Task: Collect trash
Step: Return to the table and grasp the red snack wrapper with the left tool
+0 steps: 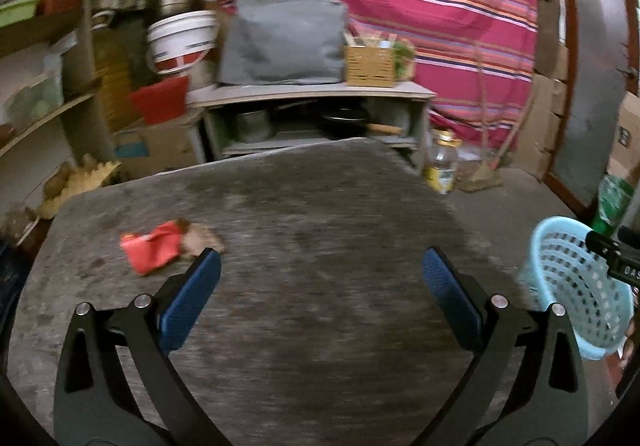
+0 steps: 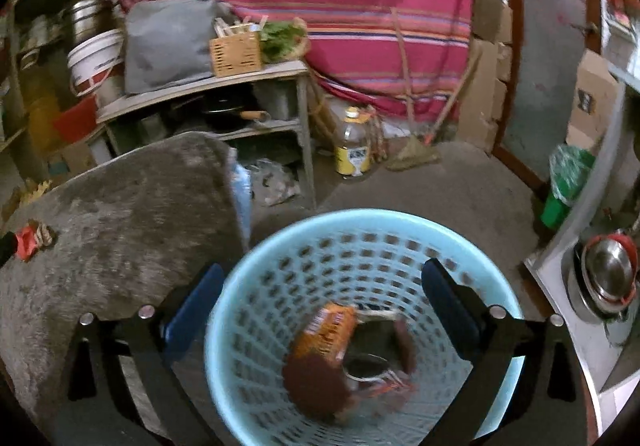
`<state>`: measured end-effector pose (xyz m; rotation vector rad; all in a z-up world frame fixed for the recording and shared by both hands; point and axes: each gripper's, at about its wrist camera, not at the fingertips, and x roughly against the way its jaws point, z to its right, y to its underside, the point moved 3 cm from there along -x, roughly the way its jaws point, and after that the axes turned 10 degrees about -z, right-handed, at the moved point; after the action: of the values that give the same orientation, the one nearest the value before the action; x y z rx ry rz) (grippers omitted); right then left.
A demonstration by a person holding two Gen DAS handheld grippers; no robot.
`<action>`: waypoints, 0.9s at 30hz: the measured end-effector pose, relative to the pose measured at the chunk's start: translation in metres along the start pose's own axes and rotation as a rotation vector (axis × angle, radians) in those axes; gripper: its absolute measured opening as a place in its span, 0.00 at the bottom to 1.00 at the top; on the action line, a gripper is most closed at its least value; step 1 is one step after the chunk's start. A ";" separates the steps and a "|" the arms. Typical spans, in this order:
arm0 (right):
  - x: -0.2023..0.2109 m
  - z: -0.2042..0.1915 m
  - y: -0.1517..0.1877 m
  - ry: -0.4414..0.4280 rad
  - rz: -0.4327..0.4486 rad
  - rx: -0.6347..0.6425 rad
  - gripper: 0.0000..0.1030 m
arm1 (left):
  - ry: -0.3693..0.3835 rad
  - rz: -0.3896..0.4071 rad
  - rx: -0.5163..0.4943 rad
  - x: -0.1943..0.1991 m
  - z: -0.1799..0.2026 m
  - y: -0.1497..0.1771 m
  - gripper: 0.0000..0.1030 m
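Here: left gripper (image 1: 322, 260) spread, empty, red wrapper (image 1: 151, 251) just beyond its left finger; right gripper (image 2: 322, 274) spread, empty, above basket (image 2: 256, 258) holding orange packet (image 2: 326, 342).

The left gripper (image 1: 321, 260) has two matte black, wedge-shaped fingers (image 1: 120, 358) with triangular cut-outs and round silver screws at the pivots. Each finger carries a flat blue textured pad (image 1: 192, 298). The right gripper (image 2: 322, 272) has the same black arms, silver screws and blue pads (image 2: 450, 308).

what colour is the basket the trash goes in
Light blue basket, with a perforated wall; clearest in the right wrist view.
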<state>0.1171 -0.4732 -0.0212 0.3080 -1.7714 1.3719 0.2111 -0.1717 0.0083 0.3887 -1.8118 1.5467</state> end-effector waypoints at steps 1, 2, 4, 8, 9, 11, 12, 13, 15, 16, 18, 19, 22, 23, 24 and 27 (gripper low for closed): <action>-0.001 -0.012 -0.002 -0.009 0.003 0.012 0.95 | -0.015 -0.002 0.023 -0.001 -0.015 0.000 0.95; -0.002 -0.023 -0.004 -0.020 0.007 0.021 0.95 | -0.021 -0.003 0.036 -0.002 -0.023 0.000 0.95; -0.004 -0.042 -0.007 -0.045 0.010 0.030 0.95 | -0.034 -0.006 0.069 -0.003 -0.044 0.000 0.95; -0.011 -0.083 -0.012 -0.092 0.002 0.065 0.95 | -0.075 -0.001 0.112 -0.003 -0.081 -0.003 0.95; -0.012 -0.093 -0.013 -0.094 0.001 0.081 0.95 | -0.085 -0.002 0.120 -0.002 -0.090 -0.003 0.95; -0.015 -0.117 -0.015 -0.100 0.002 0.117 0.95 | -0.102 -0.006 0.140 -0.003 -0.107 -0.001 0.95; -0.016 -0.126 -0.016 -0.103 0.002 0.128 0.95 | -0.109 -0.008 0.148 -0.003 -0.115 0.000 0.95; -0.018 -0.137 -0.017 -0.110 0.004 0.139 0.95 | -0.119 -0.010 0.161 -0.004 -0.124 0.003 0.95; -0.021 -0.156 -0.018 -0.135 -0.002 0.153 0.95 | -0.135 -0.020 0.176 -0.007 -0.137 0.007 0.95; -0.022 -0.161 -0.018 -0.146 -0.004 0.158 0.95 | -0.143 -0.028 0.184 -0.010 -0.146 0.009 0.95; -0.025 -0.174 -0.018 -0.161 -0.007 0.172 0.95 | -0.152 -0.039 0.195 -0.013 -0.158 0.014 0.95; -0.026 -0.181 -0.018 -0.162 -0.007 0.183 0.95 | -0.158 -0.047 0.203 -0.015 -0.165 0.016 0.95; -0.032 -0.199 -0.018 -0.167 -0.012 0.203 0.95 | -0.165 -0.061 0.221 -0.021 -0.182 0.018 0.95; -0.034 -0.204 -0.017 -0.172 -0.017 0.205 0.95 | -0.167 -0.063 0.225 -0.022 -0.185 0.018 0.95; -0.036 -0.208 -0.017 -0.175 -0.020 0.209 0.95 | -0.170 -0.064 0.227 -0.023 -0.189 0.018 0.95; -0.041 -0.222 -0.015 -0.171 -0.026 0.231 0.95 | -0.177 -0.064 0.237 -0.026 -0.201 0.016 0.95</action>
<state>0.2553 -0.2950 -0.0337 0.5862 -1.7395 1.5740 0.2836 0.0165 -0.0149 0.7093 -1.7316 1.7327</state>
